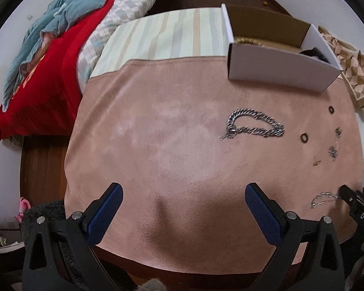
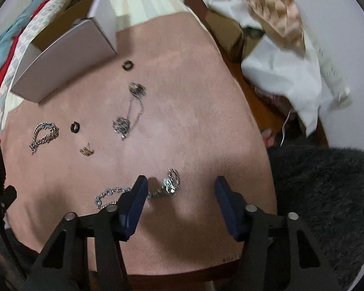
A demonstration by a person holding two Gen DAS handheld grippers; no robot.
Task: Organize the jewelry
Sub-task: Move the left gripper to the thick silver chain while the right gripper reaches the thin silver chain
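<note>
Jewelry lies on a pink cloth (image 1: 172,160). A thick silver chain bracelet (image 1: 254,123) lies right of centre; it also shows in the right wrist view (image 2: 45,133). Two dark rings (image 2: 128,65) (image 2: 74,127), a gold earring (image 2: 86,151) and a silver chain with two flower pendants (image 2: 129,106) lie beyond. A thin silver necklace (image 2: 167,184) lies between my right gripper's fingers; my right gripper (image 2: 180,189) is open just above it. My left gripper (image 1: 183,194) is open and empty over bare cloth. An open white box (image 1: 279,68) stands at the back.
A bed with red and teal bedding (image 1: 48,55) lies to the left. A striped cloth (image 1: 167,36) lies behind the pink one. White fabric and a patterned cloth (image 2: 279,55) pile up at the right. A dark fuzzy cover (image 2: 327,194) lies at near right.
</note>
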